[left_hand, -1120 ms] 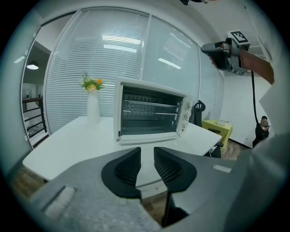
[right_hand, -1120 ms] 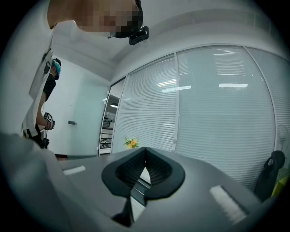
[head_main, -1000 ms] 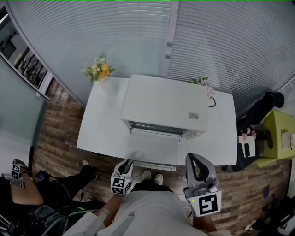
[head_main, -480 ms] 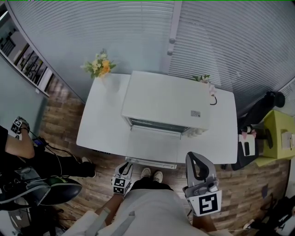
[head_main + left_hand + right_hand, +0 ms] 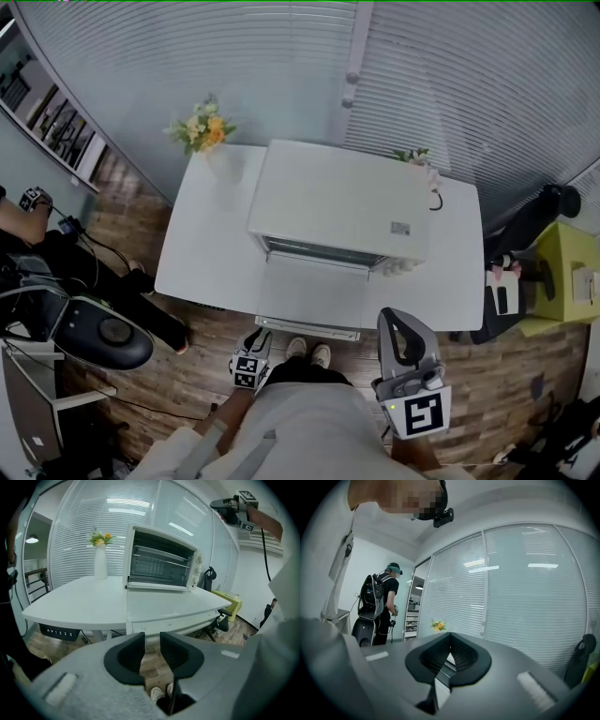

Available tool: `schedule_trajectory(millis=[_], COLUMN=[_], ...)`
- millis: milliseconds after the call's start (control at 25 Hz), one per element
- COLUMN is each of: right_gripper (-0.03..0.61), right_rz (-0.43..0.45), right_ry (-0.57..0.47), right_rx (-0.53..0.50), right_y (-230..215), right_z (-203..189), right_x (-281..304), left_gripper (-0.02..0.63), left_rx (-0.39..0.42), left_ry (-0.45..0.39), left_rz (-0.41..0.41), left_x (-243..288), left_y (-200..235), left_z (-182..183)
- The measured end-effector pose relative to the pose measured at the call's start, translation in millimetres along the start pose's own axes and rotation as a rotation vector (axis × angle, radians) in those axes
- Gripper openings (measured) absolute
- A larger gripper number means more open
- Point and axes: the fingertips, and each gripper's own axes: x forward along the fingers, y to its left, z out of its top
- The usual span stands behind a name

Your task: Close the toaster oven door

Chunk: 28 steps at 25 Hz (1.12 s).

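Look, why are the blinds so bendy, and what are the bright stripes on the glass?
Head view: the wide lens bows the blinds into arcs. Left gripper view: the table edge curves too, and the picture's corners go dark. Right gripper view: the stripes are lights reflected on the glass.

A white vase of yellow and orange flowers (image 5: 208, 139) stands at the back left corner of a white table (image 5: 202, 258), before grey slatted blinds (image 5: 187, 56); a lime-green cabinet (image 5: 565, 272) sits at right.
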Motion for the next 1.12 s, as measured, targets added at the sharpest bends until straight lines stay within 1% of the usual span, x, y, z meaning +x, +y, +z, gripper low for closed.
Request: schedule_trajectory(millis=[120,200,320,520,720,840,1120], right_gripper=[0.005,0.005,0.005,0.005,0.005,0.005,0.005], right_rz=[0.000,-0.002,-0.005,-0.006,-0.007,-0.009,-0.022], right_ry=[0.000,0.005,0.003,0.009,0.014,0.011,0.015], right_rx=[-0.002,-0.002,-0.004,-0.005,-0.006,-0.008,-0.008], right_y=[0.8,0.5,0.3,1.0,1.5,1.9,-0.3], right_z=[-0.1,-0.8,-0.5,0.5,-0.9,0.4,-0.4], right_x=[0.0,-0.2,-0.1,1.2,3.7,4.1,3.4], left_gripper=[0.110,0.098,0.118,0.123,0.144,0.144,0.144], left_rx=[-0.009,-0.015,-0.022,-0.042,-0.064,-0.077,-0.078], left_ry=[0.002,-0.006,0.007,0.026,0.027,0.027,0.044], left_rz=[0.006,0.005,0.007,0.019,0.021,0.022,0.014], left_x=[5.1,5.5,5.7,10.0,20.9,23.6,25.6], left_y=[3.6,4.5,5.9,12.3,15.0,15.8,16.2], left_z=[-3.5,-5.5,-9.2,-15.1,-14.5,-13.4,-15.2])
